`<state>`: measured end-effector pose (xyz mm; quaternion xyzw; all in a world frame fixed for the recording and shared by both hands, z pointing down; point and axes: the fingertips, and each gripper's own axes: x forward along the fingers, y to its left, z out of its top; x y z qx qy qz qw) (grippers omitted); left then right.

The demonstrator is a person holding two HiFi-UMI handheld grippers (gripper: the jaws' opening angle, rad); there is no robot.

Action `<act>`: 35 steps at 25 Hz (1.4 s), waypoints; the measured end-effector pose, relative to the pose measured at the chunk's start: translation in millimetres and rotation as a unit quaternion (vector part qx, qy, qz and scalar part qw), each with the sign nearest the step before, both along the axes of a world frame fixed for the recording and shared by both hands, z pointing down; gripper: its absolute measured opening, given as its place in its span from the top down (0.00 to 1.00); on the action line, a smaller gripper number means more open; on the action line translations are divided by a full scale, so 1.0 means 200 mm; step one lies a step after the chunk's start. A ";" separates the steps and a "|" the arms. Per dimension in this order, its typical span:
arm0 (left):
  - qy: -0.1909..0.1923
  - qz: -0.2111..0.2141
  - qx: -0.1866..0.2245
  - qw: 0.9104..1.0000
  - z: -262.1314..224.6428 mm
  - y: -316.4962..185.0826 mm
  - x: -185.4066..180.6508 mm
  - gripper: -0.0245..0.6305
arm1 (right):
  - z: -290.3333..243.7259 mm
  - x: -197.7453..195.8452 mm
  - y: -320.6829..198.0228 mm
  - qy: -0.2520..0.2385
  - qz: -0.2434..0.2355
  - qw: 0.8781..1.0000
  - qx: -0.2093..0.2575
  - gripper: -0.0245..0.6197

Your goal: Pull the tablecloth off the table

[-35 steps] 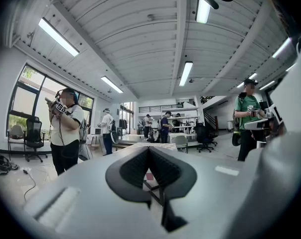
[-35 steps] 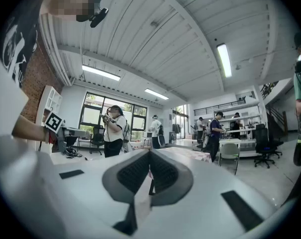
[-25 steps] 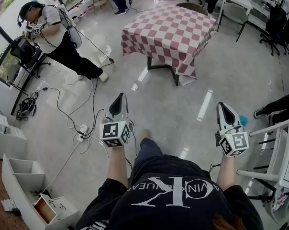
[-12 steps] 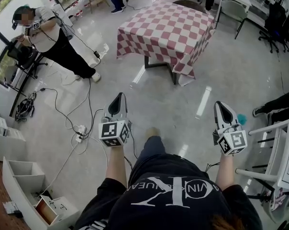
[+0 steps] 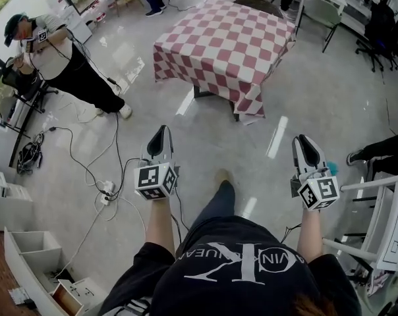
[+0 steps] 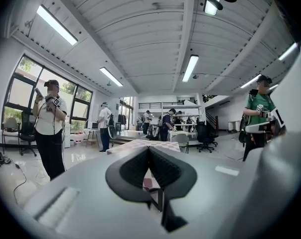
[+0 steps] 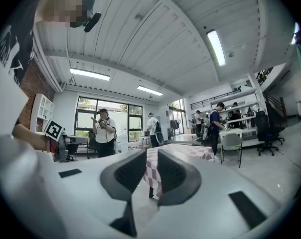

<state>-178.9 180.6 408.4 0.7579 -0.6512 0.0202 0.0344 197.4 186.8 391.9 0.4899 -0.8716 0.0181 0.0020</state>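
Jaws closed and empty, we hold our left gripper [image 5: 161, 133] and right gripper [image 5: 301, 141] level, well apart from the red-and-white checked tablecloth [image 5: 225, 45] ahead.

A red-and-white checked tablecloth [image 5: 225, 45] lay spread flat over the table [image 5: 199, 93]. It covered the whole top, and its edges hung down the sides. One corner drooped lowest beside the dark legs.

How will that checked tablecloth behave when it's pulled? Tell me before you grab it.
Probably floppy: the tablecloth hangs down along its visible sides, and its near corner droops in folds. Likely light, as it looks like thin fabric. It should slide off fairly freely, since nothing seen rests on it.
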 end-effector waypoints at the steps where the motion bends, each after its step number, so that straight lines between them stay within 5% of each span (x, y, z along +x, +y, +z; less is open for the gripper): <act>1: 0.002 0.002 -0.001 1.000 0.01 -0.06 0.00 0.95 | 0.00 0.01 -0.06 -0.001 0.002 1.000 -0.003 0.91; 8: 0.014 0.039 -0.022 0.999 0.08 -0.49 0.06 0.95 | 0.05 0.02 -0.49 -0.027 0.009 0.999 -0.037 0.75; 13: 0.026 0.053 -0.023 0.998 0.08 -0.80 0.05 0.94 | 0.07 -0.04 -0.79 -0.030 0.003 0.998 -0.049 0.73; 16: 0.036 0.063 -0.023 0.997 0.09 -1.00 0.04 0.81 | 0.08 -0.07 -0.97 -0.030 0.003 0.998 -0.052 0.72; 19: 0.039 0.067 -0.030 0.997 0.12 -1.15 0.03 0.79 | 0.09 -0.09 -1.12 -0.030 0.003 0.998 -0.058 0.71; 35: 0.064 0.065 -0.061 0.994 0.29 -1.55 -0.04 0.70 | 0.26 -0.26 -1.58 -0.024 -0.024 0.994 -0.103 0.67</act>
